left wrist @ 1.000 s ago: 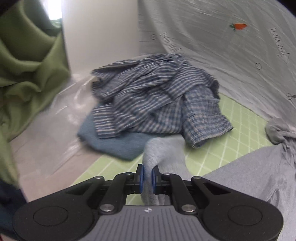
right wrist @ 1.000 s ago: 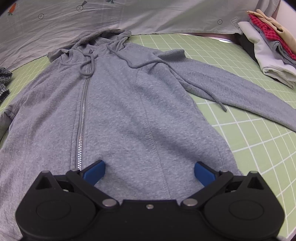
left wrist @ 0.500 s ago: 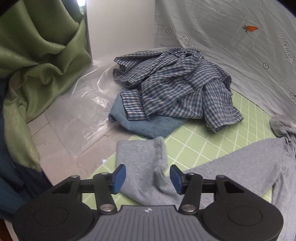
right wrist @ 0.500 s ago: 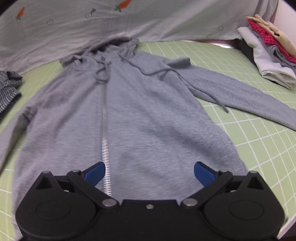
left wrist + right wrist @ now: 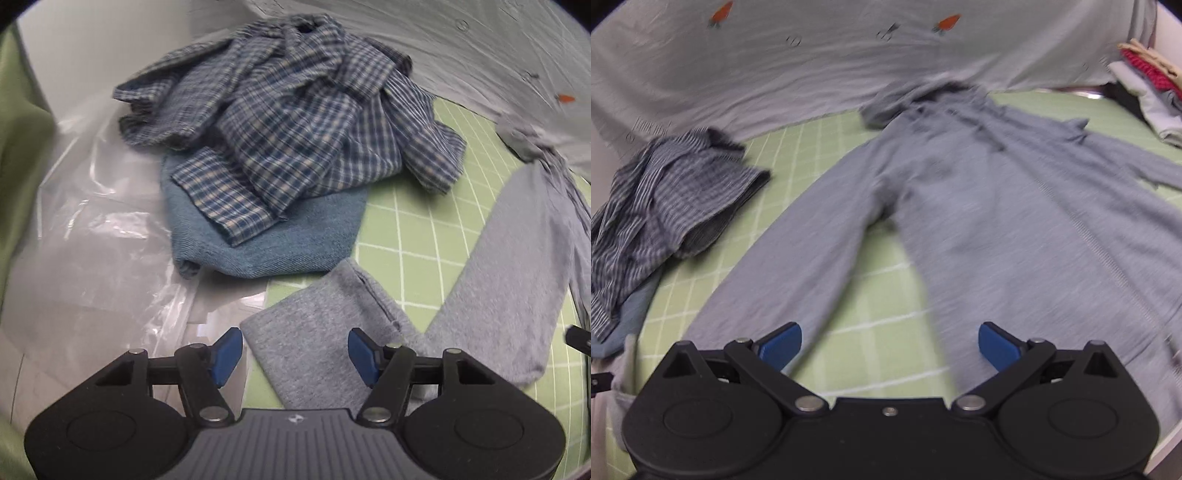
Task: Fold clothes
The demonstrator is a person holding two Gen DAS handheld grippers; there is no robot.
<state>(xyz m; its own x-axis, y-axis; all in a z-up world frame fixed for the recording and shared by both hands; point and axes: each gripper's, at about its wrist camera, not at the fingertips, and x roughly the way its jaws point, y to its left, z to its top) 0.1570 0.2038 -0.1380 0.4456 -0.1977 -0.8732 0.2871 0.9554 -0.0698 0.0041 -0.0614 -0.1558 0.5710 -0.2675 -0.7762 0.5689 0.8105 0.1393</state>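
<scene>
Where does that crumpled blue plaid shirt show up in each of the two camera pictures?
Left wrist view: the plaid shirt fills the upper middle, heaped on a folded blue garment.
Right wrist view: the same shirt lies at the left edge, blurred.
Shared landmark: the grey hoodie, whose sleeve runs from near the shirt toward the left gripper on the green grid mat.

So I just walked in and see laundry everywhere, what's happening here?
A person is folding clothes with two handheld tools. A grey hoodie lies spread on the green grid mat. The left tool is open above the hoodie's sleeve cuff; the right tool is open too, holding nothing. A plaid shirt lies crumpled nearby.
</scene>
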